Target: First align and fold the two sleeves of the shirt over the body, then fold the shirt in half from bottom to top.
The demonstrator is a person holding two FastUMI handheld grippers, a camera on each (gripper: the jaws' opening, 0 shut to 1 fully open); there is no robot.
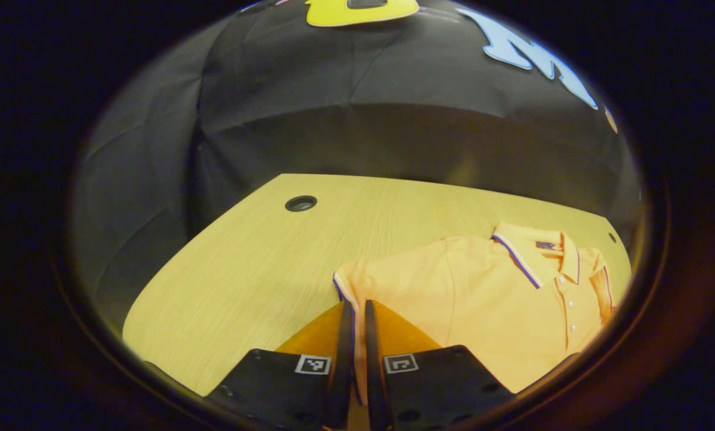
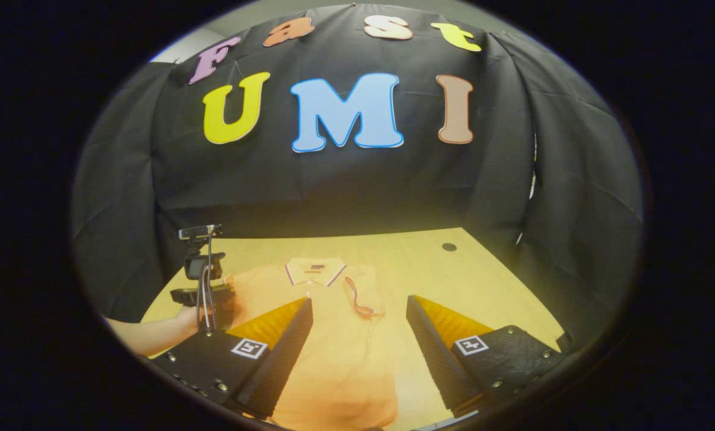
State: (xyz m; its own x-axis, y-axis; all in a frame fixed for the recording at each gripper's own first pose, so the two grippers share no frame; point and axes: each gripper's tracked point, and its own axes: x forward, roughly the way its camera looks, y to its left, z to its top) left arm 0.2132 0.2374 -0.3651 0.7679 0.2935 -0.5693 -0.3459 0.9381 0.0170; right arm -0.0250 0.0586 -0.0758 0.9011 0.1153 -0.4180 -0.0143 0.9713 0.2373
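Here, ribbed orange shirt (image 1: 501, 299) on wood-grain table (image 1: 255, 269).

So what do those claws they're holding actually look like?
Each claw has two wedge-shaped fingers on black blocks bolted down, each carrying a small square black-and-white tag. The left claw, seen from the right gripper view, is a dark stack with a cable; the arm holding it is bare.

In the left gripper view the polo shirt (image 1: 489, 299) runs off the right edge, its far sleeve cut away. The left gripper (image 1: 357, 317) hides the sleeve cuff (image 1: 342, 287) between its near-closed fingers; whether they pinch it is unclear.
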